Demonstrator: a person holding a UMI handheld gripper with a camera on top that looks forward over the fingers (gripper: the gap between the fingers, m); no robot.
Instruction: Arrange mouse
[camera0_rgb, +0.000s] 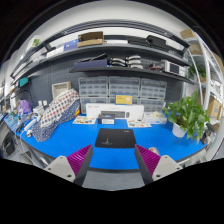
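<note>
Gripper view: the gripper (114, 160) hangs over a blue table (170, 145) with its two fingers spread wide apart, the purple pads (80, 157) facing each other across an empty gap — nothing is held. Just ahead of the fingers, roughly centred between them, lies a dark square mouse mat (114, 138). On the mat's far edge sits a small dark lump that I take to be the mouse (116, 120), though it is too small to make out its shape or which way it points.

Beyond the mat a white box (112, 113) stands against the back of the table. A leafy potted plant (188, 114) stands off to one side, and a pile of patterned fabric (52, 110) lies on the other. Shelves (110, 62) loaded with boxes run along the wall behind.

Judging from this, the approach has not begun — the gripper is well apart from the mouse and high above it. The risks lie in the closing: a mouse is smooth and rounded, so pads that meet it off-centre could squeeze it out sideways or spin it on the mat. Coming in too low could catch the mat's near edge and drag it. Since the mouse's orientation is unclear from here, lining up across the wrong axis is the likeliest cause of a slipped grasp.
</note>
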